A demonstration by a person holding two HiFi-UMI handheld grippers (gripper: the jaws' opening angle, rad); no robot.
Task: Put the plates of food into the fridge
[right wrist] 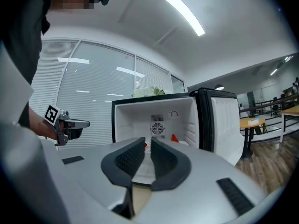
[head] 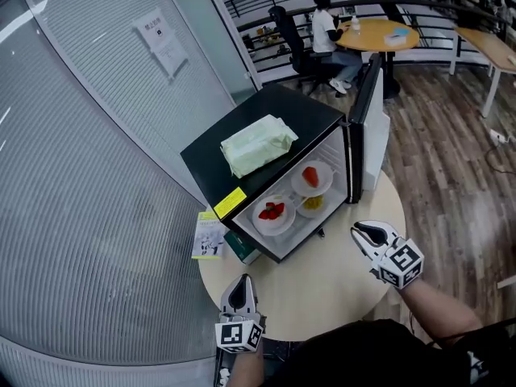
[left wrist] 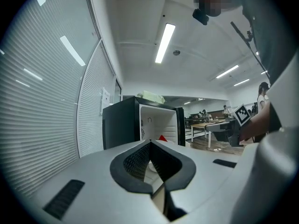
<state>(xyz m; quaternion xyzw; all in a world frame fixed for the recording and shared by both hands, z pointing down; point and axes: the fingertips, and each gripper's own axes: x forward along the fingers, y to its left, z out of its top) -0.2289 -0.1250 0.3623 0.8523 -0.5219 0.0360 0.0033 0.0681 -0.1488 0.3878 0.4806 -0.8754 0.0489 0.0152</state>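
three plates already sit inside the open fridge, left tongs pinched shut and empty, right tongs narrow with nothing between, so likely next: nudge the door closed by its outer edge, gently.

one black mini fridge, three plates of food inside it, one pale green bag on its top, one yellow sticker on its front edge, one round table, one booklet at the table's left edge, one person way back
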